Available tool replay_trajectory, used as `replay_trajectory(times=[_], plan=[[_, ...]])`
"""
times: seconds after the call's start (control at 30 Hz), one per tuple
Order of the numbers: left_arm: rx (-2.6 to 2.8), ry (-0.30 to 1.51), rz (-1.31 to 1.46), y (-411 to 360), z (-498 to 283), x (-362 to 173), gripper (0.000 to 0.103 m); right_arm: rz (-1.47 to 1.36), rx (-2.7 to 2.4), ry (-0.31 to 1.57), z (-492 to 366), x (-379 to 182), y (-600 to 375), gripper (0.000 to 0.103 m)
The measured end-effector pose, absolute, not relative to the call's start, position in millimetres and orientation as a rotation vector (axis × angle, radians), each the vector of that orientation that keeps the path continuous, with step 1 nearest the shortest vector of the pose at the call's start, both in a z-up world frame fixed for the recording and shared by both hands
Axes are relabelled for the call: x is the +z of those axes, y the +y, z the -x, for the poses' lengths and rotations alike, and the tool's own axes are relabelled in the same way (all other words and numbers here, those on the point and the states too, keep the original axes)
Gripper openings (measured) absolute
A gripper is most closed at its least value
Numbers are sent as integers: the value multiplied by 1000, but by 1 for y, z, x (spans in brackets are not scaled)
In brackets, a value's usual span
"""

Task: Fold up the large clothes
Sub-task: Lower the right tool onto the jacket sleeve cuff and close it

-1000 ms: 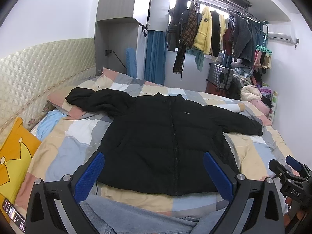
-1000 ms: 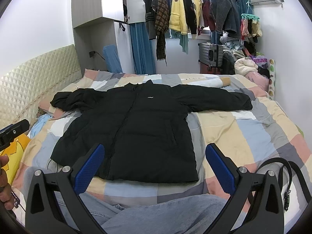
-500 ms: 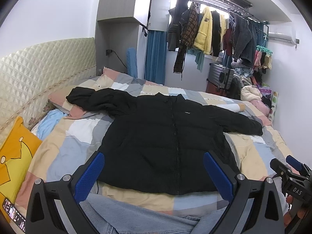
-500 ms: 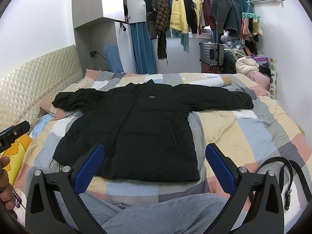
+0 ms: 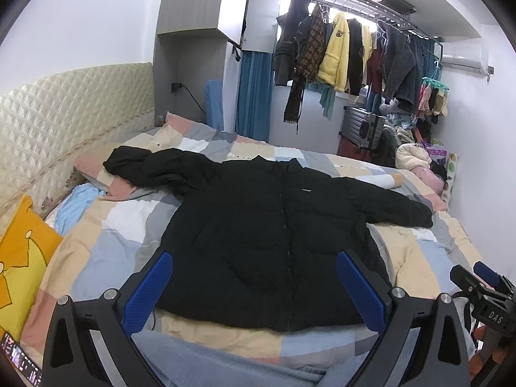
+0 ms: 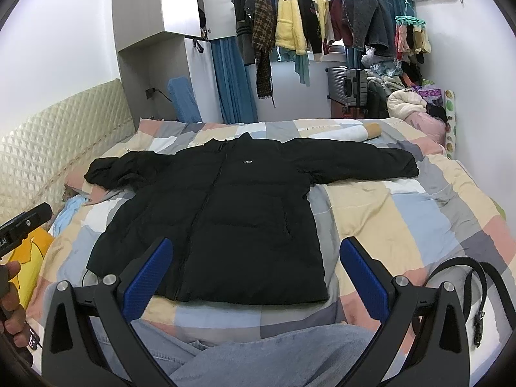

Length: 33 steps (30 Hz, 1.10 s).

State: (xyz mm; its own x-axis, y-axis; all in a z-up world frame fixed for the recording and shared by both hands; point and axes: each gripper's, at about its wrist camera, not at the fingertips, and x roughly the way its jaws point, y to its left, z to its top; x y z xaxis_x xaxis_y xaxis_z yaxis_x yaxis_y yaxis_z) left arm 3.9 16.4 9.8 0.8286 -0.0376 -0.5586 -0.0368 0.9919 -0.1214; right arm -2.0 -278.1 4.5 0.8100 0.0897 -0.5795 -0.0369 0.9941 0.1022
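Observation:
A large black puffer jacket (image 5: 274,235) lies flat, front up, on the patchwork bed cover, with both sleeves spread out to the sides; it also shows in the right wrist view (image 6: 222,213). My left gripper (image 5: 254,287) is open and empty, held above the jacket's hem near the bed's front edge. My right gripper (image 6: 256,274) is open and empty, also held over the hem. The right gripper's body shows at the right edge of the left wrist view (image 5: 483,293). The jacket's left sleeve (image 5: 148,167) is bunched near the pillows.
A yellow cushion (image 5: 22,258) and a light blue cloth (image 5: 74,203) lie left by the quilted headboard (image 5: 64,119). A black belt (image 6: 467,277) lies on the bed at right. Hanging clothes (image 6: 290,22) and a suitcase (image 6: 348,87) stand beyond the bed. Blue jeans (image 6: 258,354) are below.
Both grippers have drifted very slightly; the jacket sits a touch lower in both views. Nothing has been grasped or moved on the bed.

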Motion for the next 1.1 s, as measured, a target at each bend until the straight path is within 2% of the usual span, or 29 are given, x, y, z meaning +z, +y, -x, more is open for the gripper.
replay_trajectory(times=[0.4, 0.67, 0.9, 1.1], plan=[[-75, 499, 107, -7, -59, 52, 103, -192, 42, 476, -46, 47, -309, 103], [-134, 426, 76, -27, -111, 66, 103, -153, -13, 398, -95, 77, -328, 103], [-134, 410, 97, -26, -166, 18, 103, -101, -69, 349, -145, 79, -346, 103], [-109, 465, 128, -4, -198, -35, 103, -86, -59, 383, -195, 52, -377, 103]])
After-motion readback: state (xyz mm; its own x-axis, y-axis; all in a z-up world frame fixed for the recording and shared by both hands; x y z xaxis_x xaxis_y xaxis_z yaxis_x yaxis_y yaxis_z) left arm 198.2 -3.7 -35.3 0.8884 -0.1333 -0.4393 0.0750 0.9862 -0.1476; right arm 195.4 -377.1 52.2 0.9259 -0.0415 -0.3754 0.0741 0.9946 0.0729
